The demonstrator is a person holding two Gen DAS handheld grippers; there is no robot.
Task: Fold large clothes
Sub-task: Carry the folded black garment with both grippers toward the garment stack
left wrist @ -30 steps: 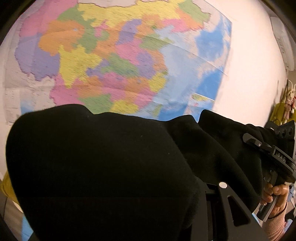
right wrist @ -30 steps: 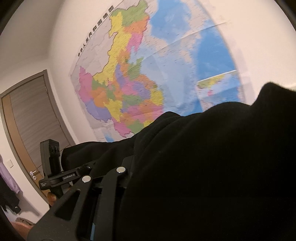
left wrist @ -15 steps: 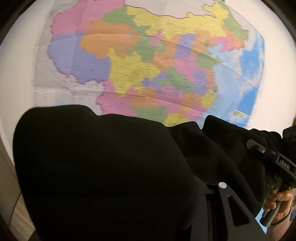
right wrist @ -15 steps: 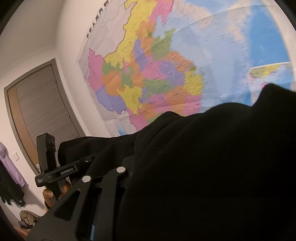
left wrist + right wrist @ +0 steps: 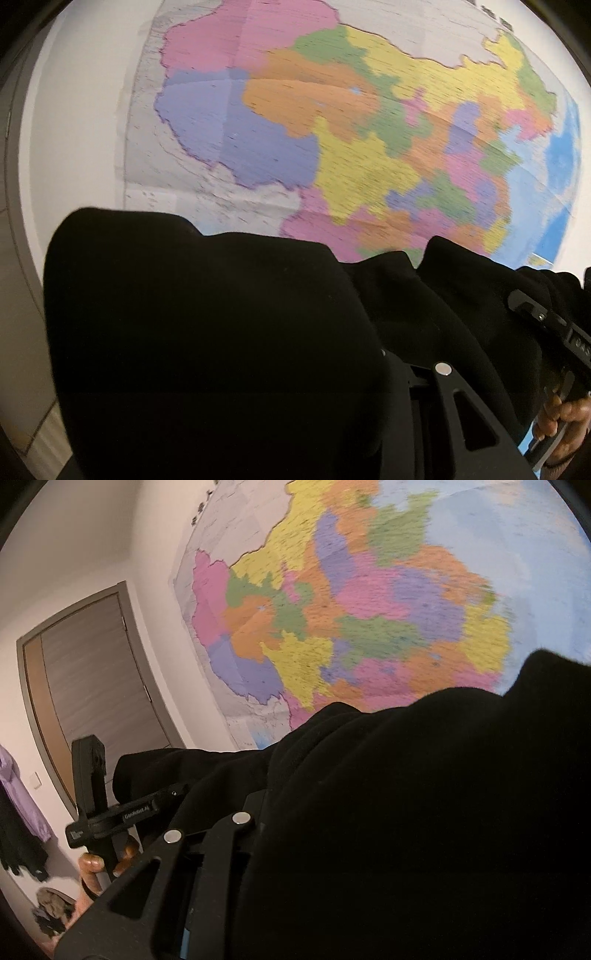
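A big black garment hangs in the air in front of a wall, stretched between my two grippers. In the left wrist view it drapes over my left gripper and hides the fingertips; only the right-hand finger arm shows. The cloth runs on to my right gripper at the right edge, held by a hand. In the right wrist view the garment buries my right gripper, and the left gripper holds its far end. Both are shut on the cloth.
A large coloured wall map fills the background close behind the garment and shows as the map in the right wrist view. A grey door stands at the left, with a purple garment hanging beside it and a pile on the floor.
Both views have swung left across the map, which now looks larger and closer. The door shows more fully. The garment stays gripped at both ends.
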